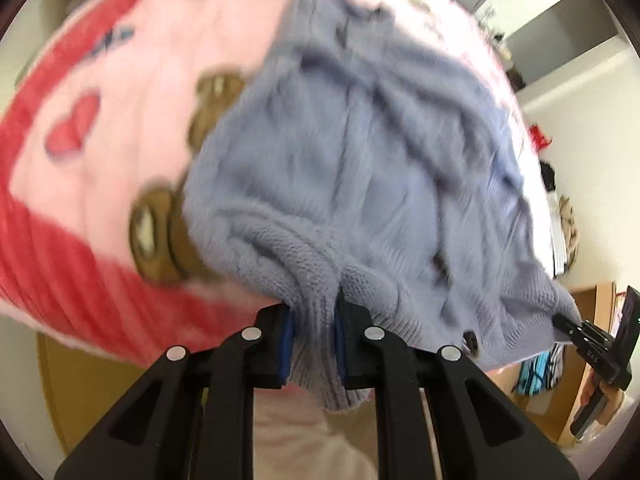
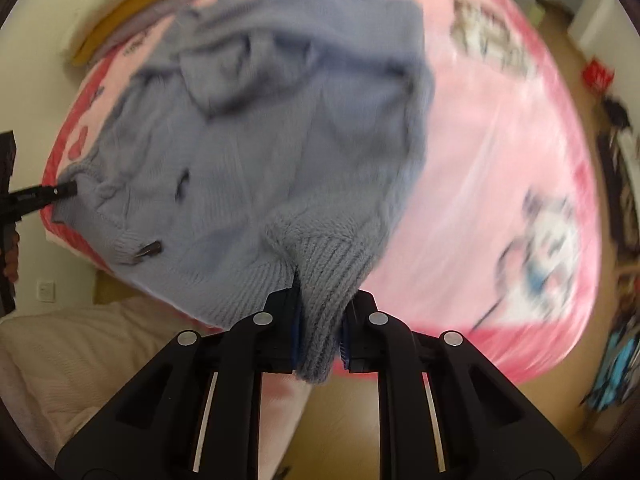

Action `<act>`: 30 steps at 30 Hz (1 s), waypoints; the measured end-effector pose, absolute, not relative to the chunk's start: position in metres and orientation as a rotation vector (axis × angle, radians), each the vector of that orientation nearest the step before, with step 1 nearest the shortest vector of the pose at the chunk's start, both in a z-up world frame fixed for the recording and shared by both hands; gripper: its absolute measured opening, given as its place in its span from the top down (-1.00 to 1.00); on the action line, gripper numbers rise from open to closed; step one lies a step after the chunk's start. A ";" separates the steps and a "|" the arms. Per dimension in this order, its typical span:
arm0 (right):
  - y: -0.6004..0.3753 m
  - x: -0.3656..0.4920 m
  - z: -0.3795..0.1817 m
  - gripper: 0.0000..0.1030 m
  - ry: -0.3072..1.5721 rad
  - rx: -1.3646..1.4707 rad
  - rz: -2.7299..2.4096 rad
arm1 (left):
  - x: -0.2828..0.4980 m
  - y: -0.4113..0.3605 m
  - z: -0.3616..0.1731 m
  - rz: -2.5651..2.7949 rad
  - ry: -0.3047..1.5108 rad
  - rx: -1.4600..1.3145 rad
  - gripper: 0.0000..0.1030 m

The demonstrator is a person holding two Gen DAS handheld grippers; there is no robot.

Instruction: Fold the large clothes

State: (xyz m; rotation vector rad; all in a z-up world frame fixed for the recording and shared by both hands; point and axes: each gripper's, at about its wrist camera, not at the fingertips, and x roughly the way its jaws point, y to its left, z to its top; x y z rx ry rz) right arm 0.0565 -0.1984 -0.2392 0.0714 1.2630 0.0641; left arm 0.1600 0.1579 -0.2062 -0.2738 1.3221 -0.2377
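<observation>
Knitwear, soft and floppy: the cardigan (image 1: 360,160) lay on the bed (image 2: 500,160) near its edge, each gripper, left (image 1: 314,344) and right (image 2: 320,340), pinching the ribbed hem, the firmest place to hold.

the sweater (image 2: 280,152) lies on the blanket (image 2: 500,152), its near hem corners in the left tool (image 1: 314,316) and right tool (image 2: 320,320).
</observation>
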 end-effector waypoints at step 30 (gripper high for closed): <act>-0.274 0.375 -0.248 0.74 0.913 0.032 -0.124 | 0.448 0.093 -0.212 0.130 0.944 -0.367 0.69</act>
